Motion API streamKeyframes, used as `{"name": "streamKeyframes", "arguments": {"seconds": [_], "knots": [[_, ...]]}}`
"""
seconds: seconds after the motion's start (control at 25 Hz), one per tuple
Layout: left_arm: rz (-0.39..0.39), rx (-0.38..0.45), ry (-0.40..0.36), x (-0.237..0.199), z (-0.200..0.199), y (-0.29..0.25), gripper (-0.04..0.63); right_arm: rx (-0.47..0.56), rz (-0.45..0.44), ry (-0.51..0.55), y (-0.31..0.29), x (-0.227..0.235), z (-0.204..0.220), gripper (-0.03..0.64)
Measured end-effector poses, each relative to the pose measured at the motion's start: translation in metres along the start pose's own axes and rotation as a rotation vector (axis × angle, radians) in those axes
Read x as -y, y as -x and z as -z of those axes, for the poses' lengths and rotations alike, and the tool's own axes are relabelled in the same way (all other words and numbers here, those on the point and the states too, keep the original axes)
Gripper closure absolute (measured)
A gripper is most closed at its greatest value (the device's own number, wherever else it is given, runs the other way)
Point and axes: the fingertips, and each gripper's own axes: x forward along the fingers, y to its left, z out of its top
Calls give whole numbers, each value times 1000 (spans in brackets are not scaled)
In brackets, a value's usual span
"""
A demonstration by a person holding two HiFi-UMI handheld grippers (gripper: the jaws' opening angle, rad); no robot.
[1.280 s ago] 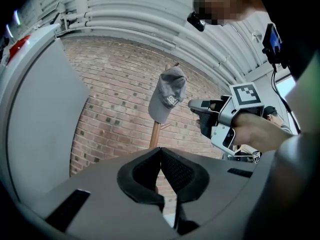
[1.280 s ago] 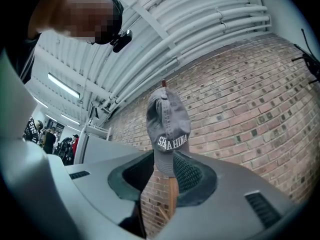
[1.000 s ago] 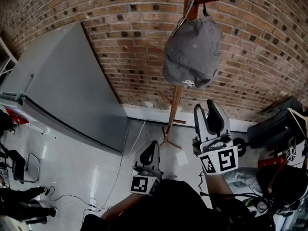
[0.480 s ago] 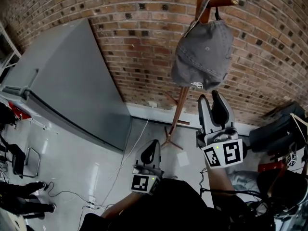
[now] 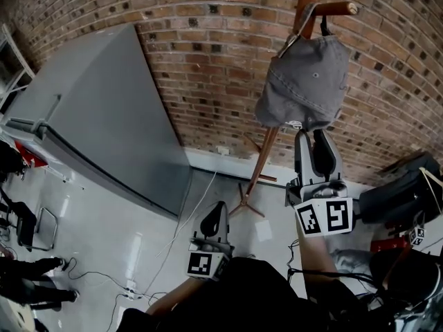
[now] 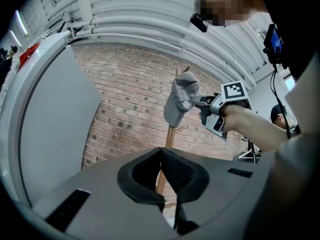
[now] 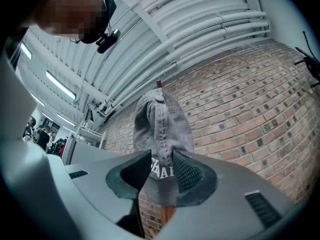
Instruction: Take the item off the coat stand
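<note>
A grey cap (image 5: pixel 304 81) hangs from a peg (image 5: pixel 333 8) of the wooden coat stand (image 5: pixel 266 151) in front of a brick wall. My right gripper (image 5: pixel 315 138) is raised just under the cap and points up at it. In the right gripper view its jaws have just been opening, and my right gripper (image 7: pixel 162 160) stands open with the cap's (image 7: pixel 161 129) lower edge between the fingers. My left gripper (image 5: pixel 217 214) is lower and to the left, apart from the cap. In the left gripper view my left gripper (image 6: pixel 161 151) is shut and empty, with the stand's pole (image 6: pixel 169 134) beyond it.
A large grey cabinet (image 5: pixel 97 116) stands against the brick wall (image 5: pixel 208 61) at the left. Dark bags and gear (image 5: pixel 398 189) sit on the floor at the right. Cables (image 5: pixel 187 213) trail over the pale floor near the stand's feet (image 5: pixel 242 203).
My right gripper has risen until its fingertips reach the cap's lower edge. The left gripper has stayed low at about the same spot.
</note>
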Motion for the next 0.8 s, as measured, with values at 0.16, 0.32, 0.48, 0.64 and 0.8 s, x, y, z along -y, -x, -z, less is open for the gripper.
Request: {"name": "streamKeyframes", "arguments": {"seconds": [0.16,0.32,0.48,0.64,0.8], "knots": [[-2,24,9,0,-6,0,578,6,12,6,-2,2,-1,479],[-6,59,13,-2,-9,2,580,17,19,2,-3,4,-3,531],[-8,41,17,-3,-9,4,580,44,24,-3,1,4,-8,555],[1,36,20,-2,-7,5,580,70,5,-2,3,2,-18,565],[24,12,43,4,-2,6,578,86,-9,13,4,1,-28,565]]}}
